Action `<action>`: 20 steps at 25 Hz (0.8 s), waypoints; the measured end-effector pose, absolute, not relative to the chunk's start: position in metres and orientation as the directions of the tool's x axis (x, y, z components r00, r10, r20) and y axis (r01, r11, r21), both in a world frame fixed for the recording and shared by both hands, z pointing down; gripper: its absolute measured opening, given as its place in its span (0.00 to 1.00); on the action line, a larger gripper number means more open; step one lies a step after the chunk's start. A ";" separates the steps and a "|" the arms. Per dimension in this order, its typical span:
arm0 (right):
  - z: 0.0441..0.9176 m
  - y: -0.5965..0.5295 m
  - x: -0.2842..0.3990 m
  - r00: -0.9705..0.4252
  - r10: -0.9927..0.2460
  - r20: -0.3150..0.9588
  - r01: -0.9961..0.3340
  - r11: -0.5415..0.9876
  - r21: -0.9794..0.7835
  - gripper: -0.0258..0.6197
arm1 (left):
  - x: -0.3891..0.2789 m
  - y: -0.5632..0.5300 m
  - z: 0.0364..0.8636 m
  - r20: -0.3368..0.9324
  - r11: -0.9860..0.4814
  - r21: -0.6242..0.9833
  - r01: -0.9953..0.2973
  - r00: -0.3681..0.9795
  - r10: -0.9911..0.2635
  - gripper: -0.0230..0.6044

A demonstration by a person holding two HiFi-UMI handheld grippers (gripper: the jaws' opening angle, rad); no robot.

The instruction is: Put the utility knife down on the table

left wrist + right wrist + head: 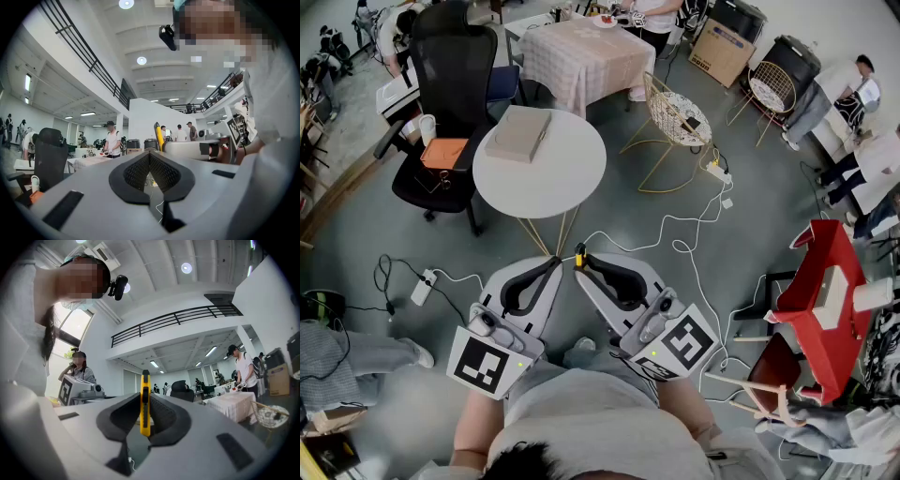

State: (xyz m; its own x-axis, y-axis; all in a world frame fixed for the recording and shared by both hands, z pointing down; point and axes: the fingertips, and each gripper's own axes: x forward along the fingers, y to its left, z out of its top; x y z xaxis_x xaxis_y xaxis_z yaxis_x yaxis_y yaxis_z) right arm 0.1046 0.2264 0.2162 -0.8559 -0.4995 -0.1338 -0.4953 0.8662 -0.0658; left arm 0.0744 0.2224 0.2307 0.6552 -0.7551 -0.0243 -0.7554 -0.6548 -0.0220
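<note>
Currently my right gripper [583, 265] is clamped on the utility knife [578, 253]. In the right gripper view the yellow knife [145, 403] stands on edge between the two black pads [166, 416], pinched from both sides. Its black-tipped end pokes up past the jaw tips.

My left gripper [553, 265] sits just beside the right one, their tips nearly touching. In the left gripper view its jaws meet at the front with nothing between them, so that gripper [150, 158] is closed and empty. The knife [159, 137] shows there as a yellow strip off to the right.

From the head view, both grippers are held out in front of me at about waist height. The knife is in the air, not resting on anything. The round white table [577, 178] lies just beyond the tips, and its thin gold legs reach down towards them.

A flat beige box [518, 133] lies on the far left part of the tabletop. A black office chair [450, 80] stands to the table's left and a gold wire chair [675, 117] to its right. White cables [675, 234] trail across the grey floor [750, 206].
</note>
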 end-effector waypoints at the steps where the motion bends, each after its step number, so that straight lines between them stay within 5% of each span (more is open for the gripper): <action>1: 0.217 0.226 0.105 -0.856 -0.499 -0.135 -0.495 0.866 -0.065 0.14 | 0.075 0.222 0.231 -0.027 -0.654 -0.022 -0.756 0.654 -0.756 0.05; 20: 0.231 0.207 0.117 -0.862 -0.488 -0.136 -0.477 0.873 -0.103 0.14 | 0.082 0.208 0.240 -0.015 -0.612 -0.035 -0.790 0.613 -0.790 0.05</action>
State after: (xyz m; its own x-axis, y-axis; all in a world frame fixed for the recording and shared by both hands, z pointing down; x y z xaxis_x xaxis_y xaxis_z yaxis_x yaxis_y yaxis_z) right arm 0.1171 0.2074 0.2308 -0.8622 -0.4879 -0.1363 -0.4775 0.8726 -0.1031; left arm 0.0822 0.2076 0.2400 0.6126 -0.7902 -0.0149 -0.7902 -0.6119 -0.0347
